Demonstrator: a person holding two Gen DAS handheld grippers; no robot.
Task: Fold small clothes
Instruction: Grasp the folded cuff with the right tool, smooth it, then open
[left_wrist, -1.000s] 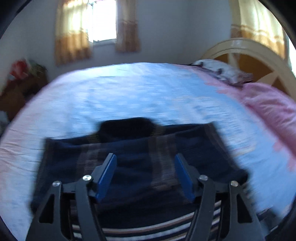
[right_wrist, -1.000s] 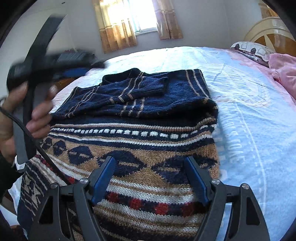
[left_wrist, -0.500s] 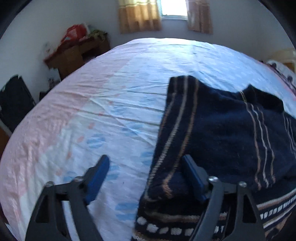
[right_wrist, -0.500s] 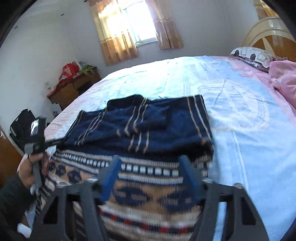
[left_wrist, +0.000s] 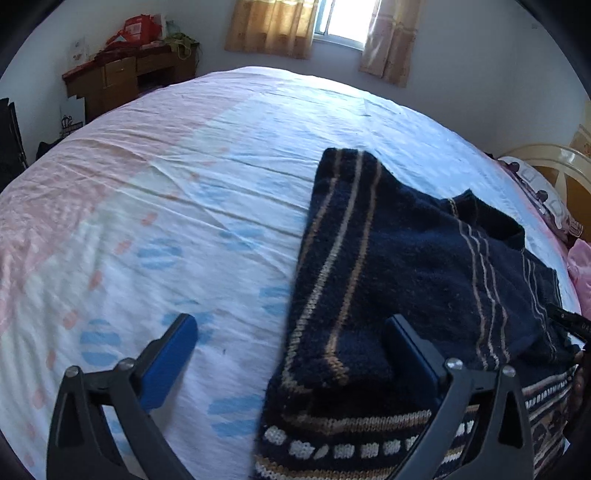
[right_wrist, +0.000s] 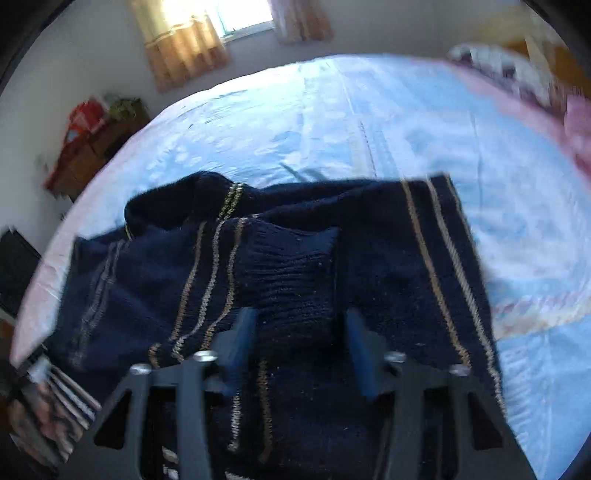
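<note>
Left wrist view first: our left gripper has its jaws spread very wide, and they have just been opening. One blue finger is over the bare bed sheet. The other is over the dark blue knitted sweater. The sweater's side edge lies between them, but nothing is squeezed.

We see the sweater lying on the bed, partly folded, with thin tan stripes and a white dotted band near us. Behind the bed stands a brown wooden desk with red things on top, next to a window with orange curtains. A patterned pillow lies by the headboard on the far right.

From the right wrist view, which is blurry, our right gripper has its jaws narrow, and they have just been closing. A ribbed sleeve cuff of the sweater sits between the fingers. We cannot tell if the pads press on it yet. Something pink lies at the right edge.
</note>
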